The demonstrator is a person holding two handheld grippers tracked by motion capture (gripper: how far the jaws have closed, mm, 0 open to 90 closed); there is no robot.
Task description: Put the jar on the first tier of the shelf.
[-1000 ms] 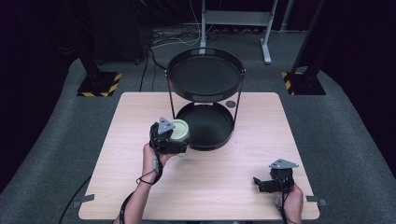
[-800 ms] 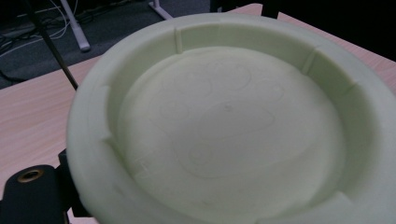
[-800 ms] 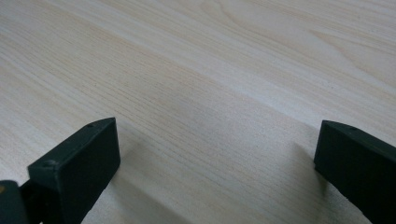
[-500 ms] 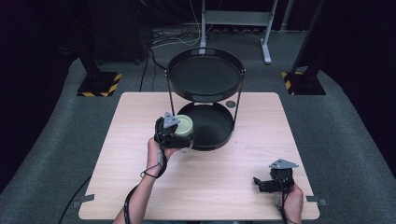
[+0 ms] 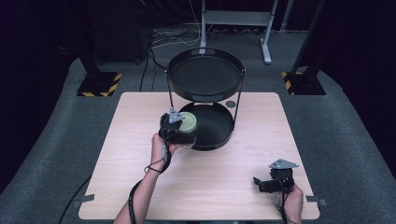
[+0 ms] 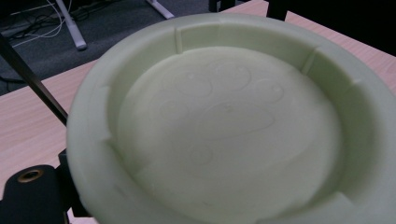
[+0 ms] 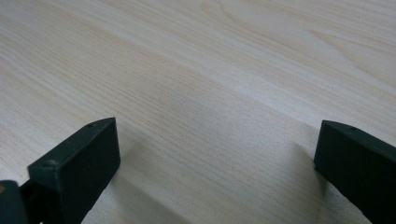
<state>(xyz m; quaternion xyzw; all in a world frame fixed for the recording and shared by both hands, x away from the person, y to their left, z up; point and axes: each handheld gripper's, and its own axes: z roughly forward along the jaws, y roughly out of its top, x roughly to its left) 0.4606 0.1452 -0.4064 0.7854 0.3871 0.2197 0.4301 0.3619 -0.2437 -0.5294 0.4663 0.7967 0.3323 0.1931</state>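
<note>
My left gripper (image 5: 180,133) pinches the pale green lid (image 5: 187,122) by its rim at the lower tray's (image 5: 219,140) left edge. It seems light, stiff, slick. My right gripper (image 5: 271,183) rests spread near the table's (image 5: 130,140) front right corner.

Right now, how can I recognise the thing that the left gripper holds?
Find the black two-tier tray stand at the wooden table's far side. At its lower tray's left rim, the left gripper grips a pale green round dish, the one light-coloured item against all the black.

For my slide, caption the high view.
Left claw holds a pale green dish at the black stand's lower tray.
</note>
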